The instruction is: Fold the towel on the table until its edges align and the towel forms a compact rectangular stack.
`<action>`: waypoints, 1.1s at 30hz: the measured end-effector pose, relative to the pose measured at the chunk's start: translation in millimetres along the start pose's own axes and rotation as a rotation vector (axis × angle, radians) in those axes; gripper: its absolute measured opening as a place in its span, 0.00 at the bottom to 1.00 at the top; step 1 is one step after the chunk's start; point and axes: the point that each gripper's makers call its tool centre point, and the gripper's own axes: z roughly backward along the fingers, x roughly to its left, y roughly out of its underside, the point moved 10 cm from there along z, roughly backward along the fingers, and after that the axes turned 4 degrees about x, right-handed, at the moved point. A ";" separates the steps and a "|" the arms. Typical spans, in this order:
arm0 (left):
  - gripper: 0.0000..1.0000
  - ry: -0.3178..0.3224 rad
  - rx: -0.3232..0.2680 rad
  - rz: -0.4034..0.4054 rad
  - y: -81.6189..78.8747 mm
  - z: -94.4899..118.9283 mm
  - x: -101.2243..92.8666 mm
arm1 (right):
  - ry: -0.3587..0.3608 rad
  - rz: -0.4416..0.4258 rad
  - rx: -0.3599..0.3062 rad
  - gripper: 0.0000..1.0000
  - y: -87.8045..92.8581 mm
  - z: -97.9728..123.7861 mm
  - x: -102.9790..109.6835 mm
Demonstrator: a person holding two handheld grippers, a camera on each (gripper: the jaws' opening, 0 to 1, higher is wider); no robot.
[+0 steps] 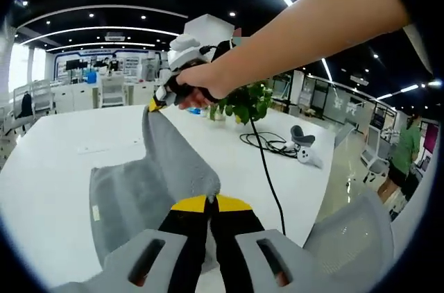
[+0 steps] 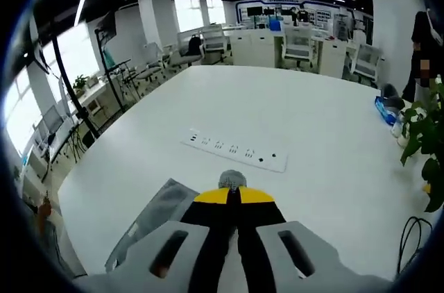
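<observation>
A grey towel (image 1: 163, 168) is lifted off the white table (image 1: 48, 161), stretched between both grippers. Its lower part sags onto the tabletop at the left. My left gripper (image 1: 210, 203) is shut on one corner, yellow tips pressed together on the cloth. Farther off, a hand holds my right gripper (image 1: 155, 104), shut on the towel's other corner. In the right gripper view, the right gripper (image 2: 232, 196) pinches a small bunch of towel (image 2: 231, 180), and more grey cloth (image 2: 156, 220) hangs below left over the table (image 2: 312, 119).
A white power strip (image 2: 236, 148) lies mid-table. A potted plant (image 1: 246, 102), a black cable (image 1: 267, 147) and a white handheld device (image 1: 306, 154) sit toward the table's right. A grey chair back (image 1: 354, 237) stands close. A person in green (image 1: 404, 151) stands beyond.
</observation>
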 end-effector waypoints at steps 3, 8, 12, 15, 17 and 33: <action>0.02 -0.008 -0.002 0.016 3.0 5.2 8.3 | -0.004 0.002 0.002 0.00 -1.2 -3.7 10.6; 0.02 -0.022 0.000 0.029 7.6 14.4 17.9 | -0.014 0.003 0.002 0.00 -4.9 -14.3 23.1; 0.02 -0.030 0.001 0.036 10.6 21.2 25.2 | -0.021 0.002 0.005 0.00 -6.7 -20.5 33.2; 0.02 -0.042 0.003 0.047 14.8 25.2 30.6 | -0.027 0.003 0.007 0.00 -6.8 -25.1 41.8; 0.02 -0.046 0.014 0.062 20.1 25.7 35.2 | -0.031 0.008 0.010 0.00 -5.7 -28.3 48.1; 0.03 -0.078 0.099 0.115 50.2 39.0 58.5 | -0.058 0.036 0.047 0.00 4.8 -59.6 80.9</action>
